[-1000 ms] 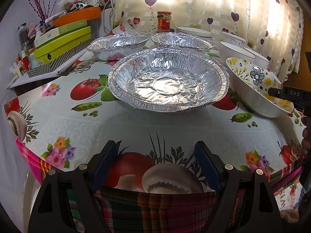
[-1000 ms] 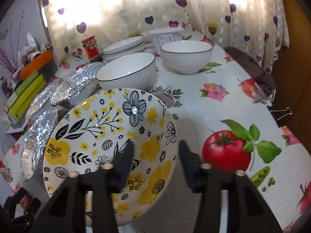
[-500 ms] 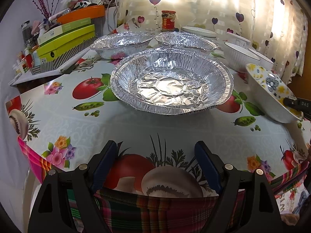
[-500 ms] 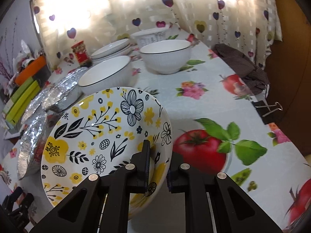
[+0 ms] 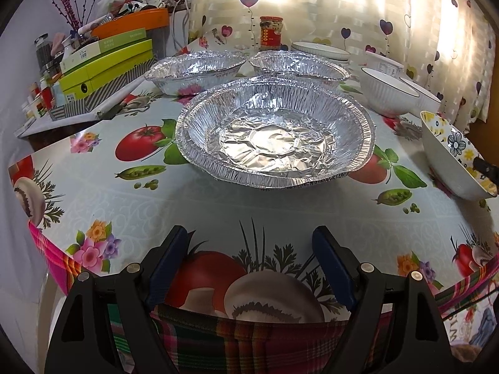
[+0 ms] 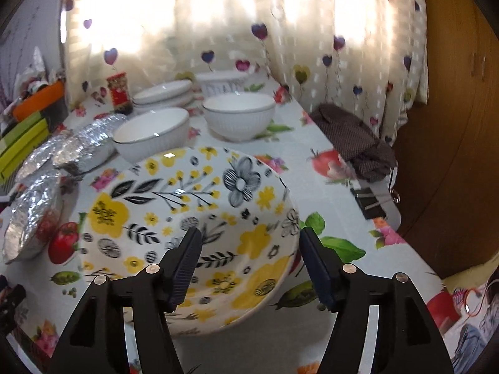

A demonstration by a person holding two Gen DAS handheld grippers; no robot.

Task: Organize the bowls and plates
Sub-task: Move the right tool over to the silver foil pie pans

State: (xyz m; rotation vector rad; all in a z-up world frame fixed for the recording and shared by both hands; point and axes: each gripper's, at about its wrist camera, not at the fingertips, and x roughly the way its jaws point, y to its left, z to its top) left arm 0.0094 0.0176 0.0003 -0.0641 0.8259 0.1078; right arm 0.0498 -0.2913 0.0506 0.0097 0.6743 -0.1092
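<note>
The yellow-flowered bowl (image 6: 187,218) sits tipped on the table (image 6: 312,162), its inside facing the right gripper (image 6: 249,261), whose fingers are opening either side of its near rim without pinching, while the left gripper (image 5: 252,261) hangs spread and empty short of the stacked foil pans (image 5: 274,134).

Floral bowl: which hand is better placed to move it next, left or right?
Right. The right gripper straddles the floral bowl rim, its jaws opening and not pressing it. The left gripper hangs open over the tablecloth edge, nearer the foil pans, with the bowl off to its far right.
</note>
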